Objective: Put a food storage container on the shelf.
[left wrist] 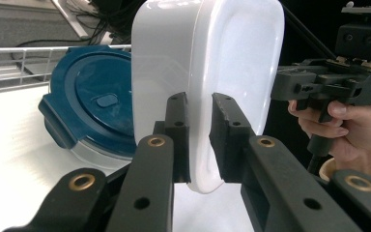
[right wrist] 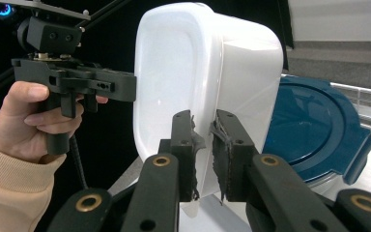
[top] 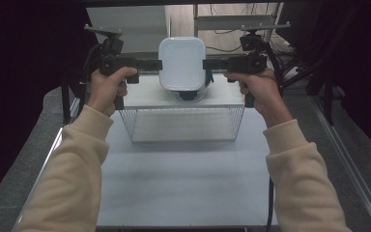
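A white rounded plastic container (top: 182,63) is held up above the white shelf (top: 145,96), its open side toward the camera in the high view. My left gripper (top: 158,64) is shut on the rim of the white container (left wrist: 232,72) at its left side, my right gripper (top: 206,64) on the rim of the container (right wrist: 193,72) at its right side. Behind and below it a blue-lidded round container (left wrist: 94,99) leans on the shelf; the blue lid (right wrist: 314,130) shows in the right gripper view too.
A wire basket (top: 182,124) hangs under the shelf at the table's middle. The white table top (top: 183,179) stretches toward me. A wire rail (left wrist: 24,63) runs along the shelf's back. Metal frame rails (top: 357,174) flank the table at the right.
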Tool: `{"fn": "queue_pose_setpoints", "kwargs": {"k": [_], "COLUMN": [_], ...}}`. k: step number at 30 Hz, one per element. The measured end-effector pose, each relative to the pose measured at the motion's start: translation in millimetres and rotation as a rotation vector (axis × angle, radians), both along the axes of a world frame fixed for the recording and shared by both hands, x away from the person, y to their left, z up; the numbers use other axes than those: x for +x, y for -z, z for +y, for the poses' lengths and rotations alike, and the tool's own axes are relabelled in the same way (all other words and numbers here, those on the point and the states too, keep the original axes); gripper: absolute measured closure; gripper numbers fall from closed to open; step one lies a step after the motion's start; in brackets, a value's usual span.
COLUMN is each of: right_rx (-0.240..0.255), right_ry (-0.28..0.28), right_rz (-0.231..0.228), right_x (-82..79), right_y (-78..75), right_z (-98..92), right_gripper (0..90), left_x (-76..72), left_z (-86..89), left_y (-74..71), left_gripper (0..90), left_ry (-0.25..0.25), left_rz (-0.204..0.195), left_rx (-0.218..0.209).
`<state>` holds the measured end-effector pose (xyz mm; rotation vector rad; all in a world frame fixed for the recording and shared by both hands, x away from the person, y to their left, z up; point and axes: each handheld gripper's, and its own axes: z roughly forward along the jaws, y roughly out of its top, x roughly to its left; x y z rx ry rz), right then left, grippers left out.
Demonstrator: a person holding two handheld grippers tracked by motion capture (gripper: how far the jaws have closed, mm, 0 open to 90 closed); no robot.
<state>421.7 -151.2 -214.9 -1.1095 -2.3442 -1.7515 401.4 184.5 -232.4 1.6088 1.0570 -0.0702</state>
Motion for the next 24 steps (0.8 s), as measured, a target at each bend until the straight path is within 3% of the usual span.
{"fn": "queue_pose_setpoints", "kwargs": {"k": [10,13,20,24], "right_rx": [0.002,0.037,0.043,0.052], "right_ry": [0.023,0.031,0.043,0.070], "right_rz": [0.089,0.128,0.179,0.235], "right_x": [26.8,37.0,53.8,67.2], "right_y": [13.7,16.9,15.7,18.3], "right_z": [-2.8,-4.4,-1.1,0.5], "right_gripper": [78.9,78.4,74.8,71.2], "left_x": [21.4,28.3,50.4,62.3], "left_z": [-5.7,-3.7,2.2,2.8], "left_y": [10.2,12.6,19.7,24.4], "left_gripper": [78.8,79.2,77.7,75.4], "left_ry": [-0.019,-0.022,-0.013,-0.020], "left_rz": [0.054,0.078,0.145,0.184], "left_rx": [0.001,-0.029,-0.101,-0.136]}}
